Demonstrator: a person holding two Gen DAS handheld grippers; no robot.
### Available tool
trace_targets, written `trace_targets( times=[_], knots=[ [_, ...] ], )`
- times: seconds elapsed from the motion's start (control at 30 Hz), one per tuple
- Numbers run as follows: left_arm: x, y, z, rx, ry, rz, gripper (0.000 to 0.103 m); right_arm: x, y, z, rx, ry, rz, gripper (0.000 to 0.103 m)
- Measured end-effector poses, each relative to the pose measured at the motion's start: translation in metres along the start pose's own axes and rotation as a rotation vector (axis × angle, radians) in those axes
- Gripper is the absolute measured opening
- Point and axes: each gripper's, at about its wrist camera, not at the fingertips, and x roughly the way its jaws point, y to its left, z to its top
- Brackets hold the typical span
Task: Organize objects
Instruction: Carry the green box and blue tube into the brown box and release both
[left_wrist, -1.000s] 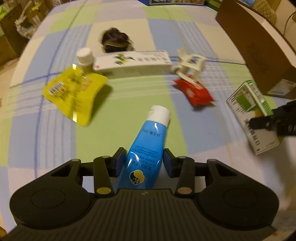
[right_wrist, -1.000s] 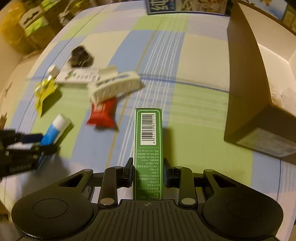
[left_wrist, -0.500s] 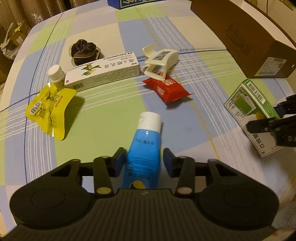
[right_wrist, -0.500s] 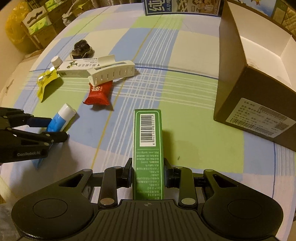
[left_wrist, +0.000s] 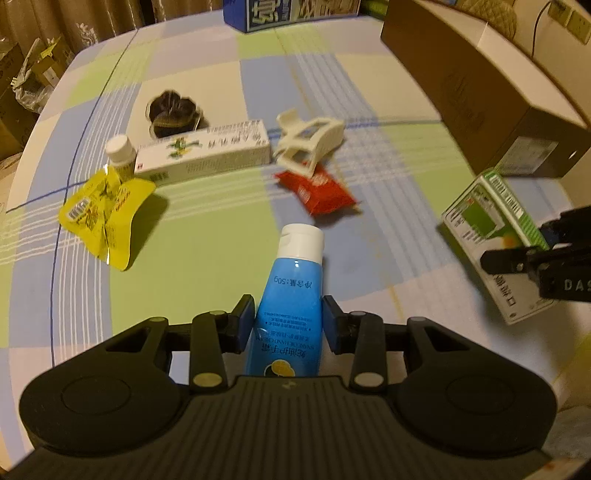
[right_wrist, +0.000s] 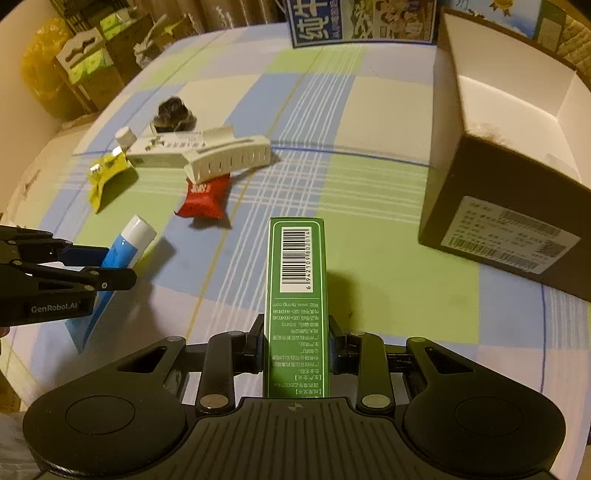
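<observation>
Now my left claw (left_wrist: 288, 326) grips the blue tube (left_wrist: 291, 295); my right claw (right_wrist: 295, 343) clamps the green box (right_wrist: 295, 295) above the checked desk (right_wrist: 369, 184)

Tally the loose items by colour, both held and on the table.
Blue: 1, tube in left gripper
Green: 1, carton in right gripper
White: 3, long box, clip, bottle
Yellow: 1, pouch
Red: 1, packet
Dark: 1, bundle
Total: 8

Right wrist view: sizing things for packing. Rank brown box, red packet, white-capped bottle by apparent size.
1. Brown box
2. Red packet
3. Bottle, though farthest from the camera, so less sure.
</observation>
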Motion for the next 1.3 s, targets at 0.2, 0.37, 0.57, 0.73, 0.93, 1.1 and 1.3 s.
trace_targets(
  times=[0.2,0.37,0.57,0.73,0.93,1.1,1.3],
  knots=[
    [-0.022,-0.019,0.015,0.004,-0.051,-0.039,0.034,-0.029,-0.012,-0.002,0.033,-0.054,0.016,0.027],
    [-0.035,-0.042,0.032,0.025,-0.095,-0.082,0.034,-0.057,-0.029,-0.003,0.069,-0.109,0.013,0.027],
    [-0.043,-0.077,0.058,0.059,-0.141,-0.143,0.034,-0.088,-0.061,-0.003,0.133,-0.174,-0.001,0.027],
    [-0.047,-0.108,0.087,0.096,-0.190,-0.177,0.034,-0.115,-0.094,0.003,0.176,-0.235,-0.018,0.027],
    [-0.050,-0.150,0.127,0.140,-0.249,-0.205,0.034,-0.138,-0.135,0.021,0.209,-0.300,-0.040,0.027],
    [-0.046,-0.180,0.164,0.155,-0.285,-0.227,0.034,-0.149,-0.166,0.047,0.207,-0.346,-0.064,0.027],
    [-0.026,-0.210,0.210,0.154,-0.293,-0.217,0.034,-0.138,-0.202,0.082,0.186,-0.354,-0.087,0.027]
  ],
)
